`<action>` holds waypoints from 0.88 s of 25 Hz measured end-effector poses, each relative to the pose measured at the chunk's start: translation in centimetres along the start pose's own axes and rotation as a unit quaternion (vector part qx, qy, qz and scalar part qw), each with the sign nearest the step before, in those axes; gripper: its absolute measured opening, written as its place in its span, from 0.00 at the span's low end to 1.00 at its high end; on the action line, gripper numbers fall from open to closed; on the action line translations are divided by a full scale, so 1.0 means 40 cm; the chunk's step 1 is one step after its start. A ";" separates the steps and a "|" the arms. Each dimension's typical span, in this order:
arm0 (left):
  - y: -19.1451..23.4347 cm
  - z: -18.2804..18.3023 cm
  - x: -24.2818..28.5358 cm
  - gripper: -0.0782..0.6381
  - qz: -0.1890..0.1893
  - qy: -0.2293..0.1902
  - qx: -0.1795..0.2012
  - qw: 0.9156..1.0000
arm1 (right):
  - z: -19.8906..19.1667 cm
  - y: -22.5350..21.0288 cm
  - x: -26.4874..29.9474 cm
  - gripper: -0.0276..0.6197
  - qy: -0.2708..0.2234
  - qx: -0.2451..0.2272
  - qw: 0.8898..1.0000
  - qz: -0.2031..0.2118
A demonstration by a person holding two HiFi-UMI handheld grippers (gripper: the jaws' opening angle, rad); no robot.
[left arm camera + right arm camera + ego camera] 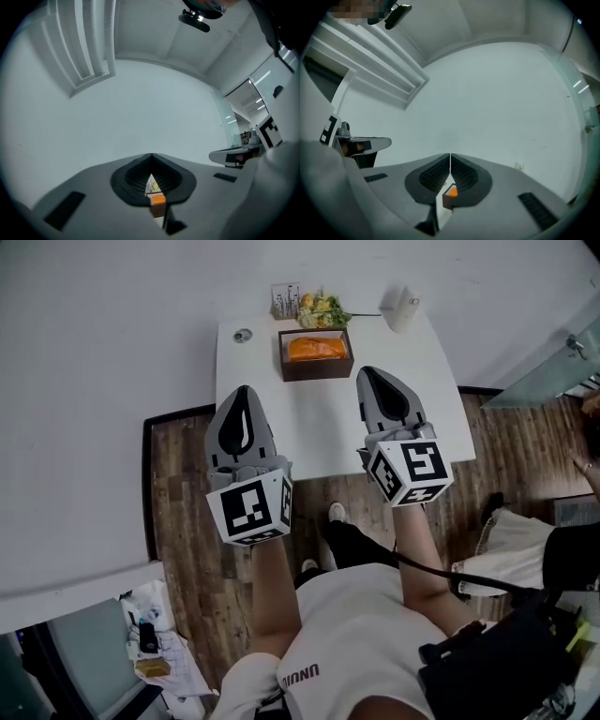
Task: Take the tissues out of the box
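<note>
**A:** ok so where's the tissue stuff at? can't see much from my corner

**B:** the tissues (316, 349) are an orange pack lying inside a dark brown box (316, 374) that's open at the top. the box sits toward the far end of the white table (309, 432), about mid-width. there's a little bunch of flowers (321, 308) just behind it, by the wall

**A:** and the grippers? holding anything?

**B:** nope, both empty. the left gripper (246, 390) has its jaws pressed together, tips meeting, nothing between them. the right gripper (368, 376) is the same deal, pads closed flat against each other with nothing in there

**A:** how close are they to the box?

**B:** both are held up in the air on the person's side of it, not touching it or the table. seen from above, the left one lines up with the table's left edge. the right one is over the tabletop, just right of the box. both point away from the person toward the wall, with the box between them. the person's in a white shirt (356, 634), both arms stretched out in front
</note>
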State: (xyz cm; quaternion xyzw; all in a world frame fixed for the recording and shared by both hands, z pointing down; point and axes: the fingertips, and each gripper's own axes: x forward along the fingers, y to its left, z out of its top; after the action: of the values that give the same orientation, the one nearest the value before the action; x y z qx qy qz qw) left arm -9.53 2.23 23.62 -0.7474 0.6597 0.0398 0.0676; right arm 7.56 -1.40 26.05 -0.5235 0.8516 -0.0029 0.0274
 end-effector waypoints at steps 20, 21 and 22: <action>-0.032 -0.017 0.200 0.13 0.062 -0.003 0.015 0.998 | -0.004 -0.178 0.202 0.08 0.005 -0.008 0.998 0.056; -0.033 -0.019 0.205 0.13 0.063 -0.002 0.015 0.998 | -0.005 -0.181 0.208 0.08 0.005 -0.008 0.998 0.059; -0.033 -0.020 0.210 0.13 0.065 -0.002 0.015 0.998 | -0.006 -0.184 0.213 0.08 0.006 -0.008 0.998 0.060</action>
State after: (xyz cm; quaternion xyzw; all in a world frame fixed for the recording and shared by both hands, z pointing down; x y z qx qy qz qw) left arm -7.18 -5.98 23.20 -0.7017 0.7074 0.0355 0.0771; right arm 10.28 -12.31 26.16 -0.4715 0.8817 0.0031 0.0184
